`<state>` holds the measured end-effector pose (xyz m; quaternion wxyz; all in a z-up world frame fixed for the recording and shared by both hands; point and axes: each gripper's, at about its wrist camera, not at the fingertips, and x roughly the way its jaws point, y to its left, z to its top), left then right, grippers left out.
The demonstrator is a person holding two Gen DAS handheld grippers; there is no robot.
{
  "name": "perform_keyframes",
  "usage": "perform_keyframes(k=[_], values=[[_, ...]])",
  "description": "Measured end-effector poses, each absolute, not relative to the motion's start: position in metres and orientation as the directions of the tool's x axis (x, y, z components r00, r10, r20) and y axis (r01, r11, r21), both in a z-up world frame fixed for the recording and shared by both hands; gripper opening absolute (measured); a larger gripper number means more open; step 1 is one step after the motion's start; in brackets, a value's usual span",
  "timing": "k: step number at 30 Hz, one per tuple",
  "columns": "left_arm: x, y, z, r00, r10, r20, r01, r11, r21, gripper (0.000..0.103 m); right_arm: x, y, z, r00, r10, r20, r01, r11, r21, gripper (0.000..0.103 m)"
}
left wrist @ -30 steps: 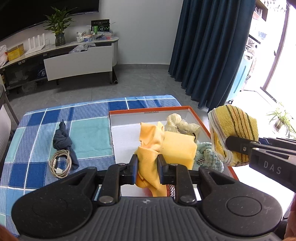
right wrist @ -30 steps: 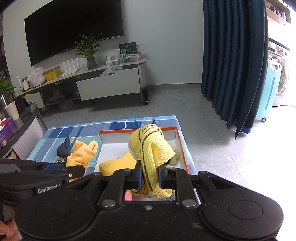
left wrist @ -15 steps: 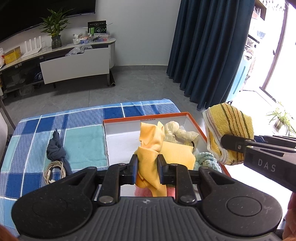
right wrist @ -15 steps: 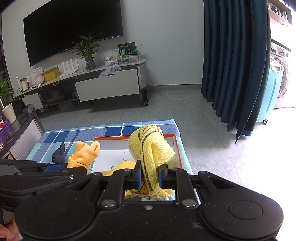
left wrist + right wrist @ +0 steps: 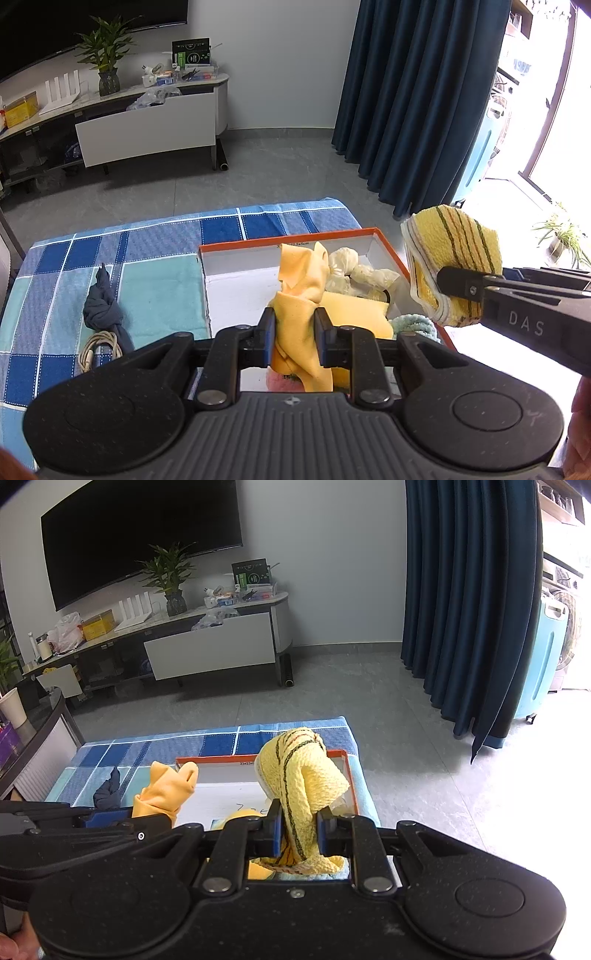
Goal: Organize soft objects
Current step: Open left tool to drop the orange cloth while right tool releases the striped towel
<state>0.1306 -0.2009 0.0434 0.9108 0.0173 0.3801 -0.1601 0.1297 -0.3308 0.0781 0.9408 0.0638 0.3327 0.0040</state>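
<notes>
Left gripper pinching orange cloth, right gripper pinching striped towel; both lifted, hanging long-axis down, box below toward 12 o'clock, left nearer.

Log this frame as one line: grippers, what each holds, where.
left gripper: shut on orange cloth | right gripper: shut on striped yellow towel | both above box

A home living room: a large wall-mounted television hangs above a low media console carrying a potted plant, beside floor-length navy curtains, a grey tiled floor and a washing machine at the right edge.
</notes>
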Motion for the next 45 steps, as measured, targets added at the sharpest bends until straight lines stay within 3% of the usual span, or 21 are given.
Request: perform_keyframes(k=[28,31,35,45], values=[[0.165,-0.209,0.027,0.622,-0.27,-0.735,0.303,0.949,-0.093,0.024,0.17,-0.335,0.057,0.744,0.036,-0.667,0.04,0.994,0.098,0.028],[0.171,-0.209,0.024,0.613,-0.274,-0.742,0.299,0.949,-0.103,0.024,0.18,-0.335,0.055,0.739,0.036,-0.673,0.037,0.995,0.094,0.039],[0.176,-0.208,0.021,0.61,-0.266,-0.747,0.295,0.951,-0.098,0.024,0.183,-0.337,0.053,0.748,0.047,-0.662,0.031,0.994,0.106,0.068],[0.185,-0.213,0.02,0.599,-0.29,-0.746,0.319,0.941,-0.11,0.024,0.169,-0.346,0.068,0.795,0.026,-0.605,0.06,0.991,0.121,0.069]])
